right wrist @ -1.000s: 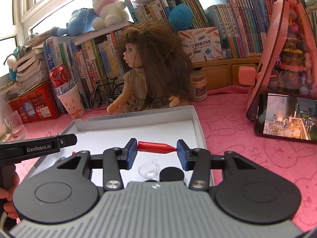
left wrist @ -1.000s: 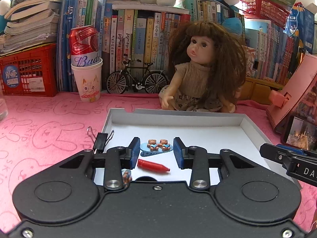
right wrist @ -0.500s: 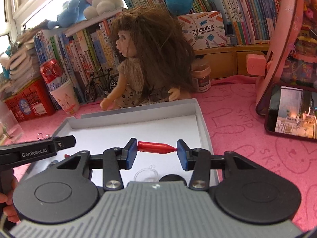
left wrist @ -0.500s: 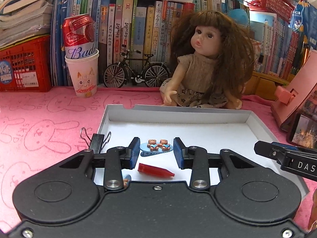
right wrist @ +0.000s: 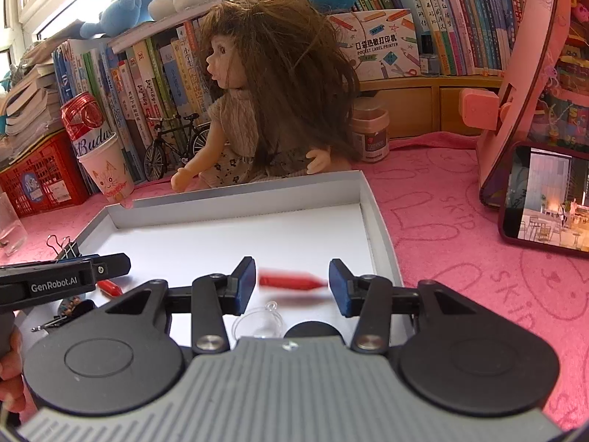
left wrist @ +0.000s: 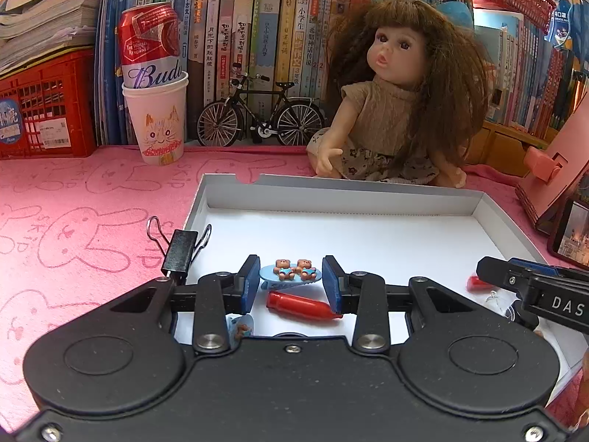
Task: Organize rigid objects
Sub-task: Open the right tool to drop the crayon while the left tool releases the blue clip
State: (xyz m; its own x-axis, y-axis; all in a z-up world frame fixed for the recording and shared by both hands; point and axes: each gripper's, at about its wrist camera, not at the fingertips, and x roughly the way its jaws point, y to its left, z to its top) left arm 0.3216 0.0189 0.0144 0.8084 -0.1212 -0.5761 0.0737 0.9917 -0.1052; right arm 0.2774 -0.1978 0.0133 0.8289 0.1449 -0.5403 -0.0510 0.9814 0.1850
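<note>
Between the blue-padded jaws of the left gripper (left wrist: 292, 283) sits a blue hair clip (left wrist: 291, 273) topped with two small brown bears; the jaws are drawn in narrow and clamp it by its ends above the floor of a shallow white tray (left wrist: 331, 191). Under it a red crayon (left wrist: 302, 305), smooth and bullet-shaped, lies flat on the tray floor, and another bear clip (left wrist: 241, 328) peeks out beside the left finger. The right gripper (right wrist: 291, 283) hangs over the tray's near right part with its jaws somewhat wider; a second red crayon (right wrist: 291, 281) spans the gap lengthwise, blurred while the jaws are sharp, so whether the pads press on it I cannot tell. Just below it on the tray floor are a clear plastic dome (right wrist: 261, 322) and a black round disc (right wrist: 313, 329). A black binder clip (left wrist: 180, 250) with wire handles stands at the tray's left rim. The tabletop is covered by a fuzzy pink cloth (left wrist: 92, 221) printed with rabbit outlines. Behind the tray sits a long-haired doll (left wrist: 397, 110) in a knitted beige top, with a model bicycle (left wrist: 257, 118), a paper cup (left wrist: 158, 121) holding a red can (left wrist: 151, 44), and a red crate (left wrist: 44, 110) to its left. Rows of books (left wrist: 257, 37) line the back, and a phone (right wrist: 545, 206) leans against a pink stand (right wrist: 515, 73) on the right.
</note>
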